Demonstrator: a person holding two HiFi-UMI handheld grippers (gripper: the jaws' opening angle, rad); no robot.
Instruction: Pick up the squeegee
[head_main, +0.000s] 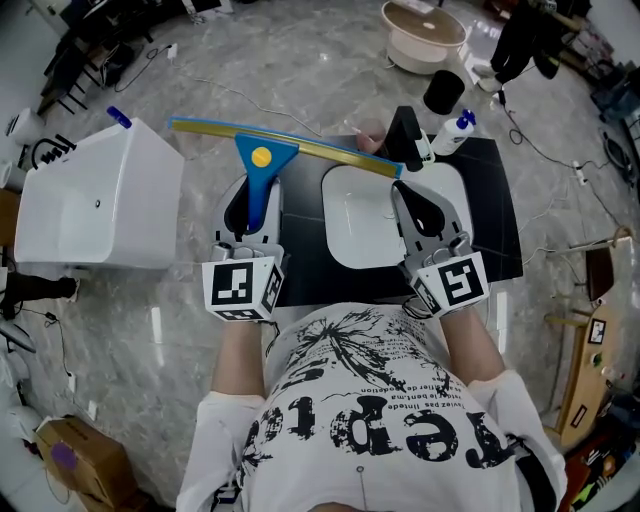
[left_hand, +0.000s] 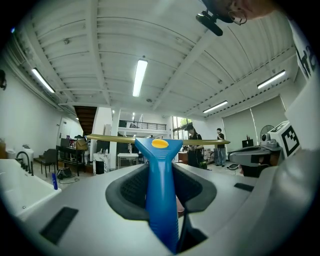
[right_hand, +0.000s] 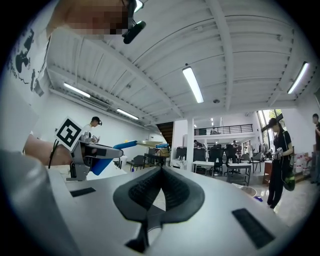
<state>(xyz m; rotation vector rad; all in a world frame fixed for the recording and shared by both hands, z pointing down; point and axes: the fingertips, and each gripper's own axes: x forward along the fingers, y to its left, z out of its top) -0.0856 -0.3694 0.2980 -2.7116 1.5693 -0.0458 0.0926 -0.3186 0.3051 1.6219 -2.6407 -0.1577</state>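
The squeegee (head_main: 262, 160) has a blue handle with a yellow dot and a long yellow blade that runs across above the sink. My left gripper (head_main: 254, 195) is shut on the blue handle and holds the squeegee up in the air. In the left gripper view the handle (left_hand: 161, 195) runs out between the dark pads, and the blade lies crosswise beyond the tips. My right gripper (head_main: 402, 192) hovers over the white basin's right side, shut with nothing between its pads (right_hand: 175, 192). The right gripper view shows the squeegee (right_hand: 114, 147) and the left gripper (right_hand: 85, 150) off to the left.
A white basin (head_main: 350, 215) sits on a black mat (head_main: 490, 215). A white tub (head_main: 95, 200) stands at the left. Beyond the mat are a white spray bottle (head_main: 452, 135), a black cup (head_main: 443, 92) and a round cream basin (head_main: 425, 35). People stand in the distance (right_hand: 277, 160).
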